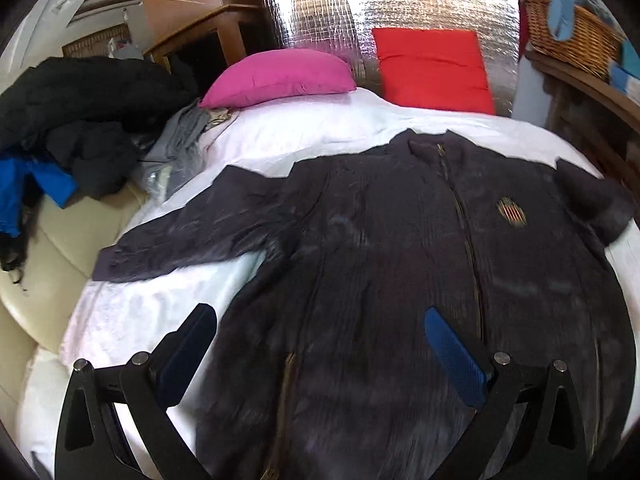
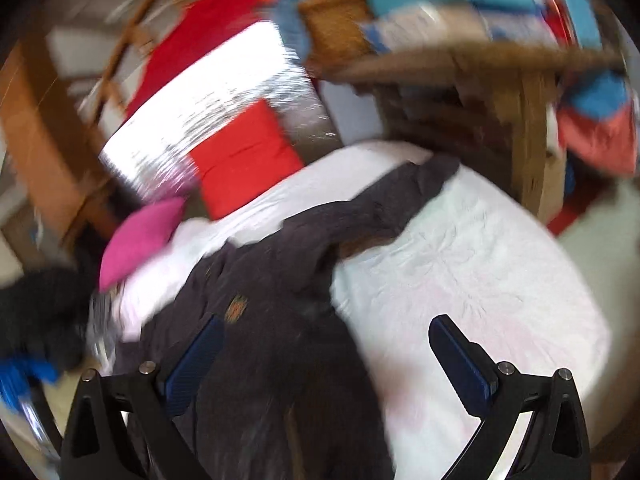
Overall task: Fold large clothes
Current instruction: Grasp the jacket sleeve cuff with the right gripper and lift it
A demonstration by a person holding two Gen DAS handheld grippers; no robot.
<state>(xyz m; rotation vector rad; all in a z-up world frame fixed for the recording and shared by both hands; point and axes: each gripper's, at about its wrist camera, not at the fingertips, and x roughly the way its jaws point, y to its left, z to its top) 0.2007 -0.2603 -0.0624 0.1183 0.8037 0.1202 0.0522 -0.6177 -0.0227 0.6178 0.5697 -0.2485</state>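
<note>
White bedding carries the dark zip jacket, spread flat with its front up. Your left tool and right tool both hover released; take one sleeve by the cuff and fold it squarely inward

Both wrist views look down, close, over jacket on bed.
</note>
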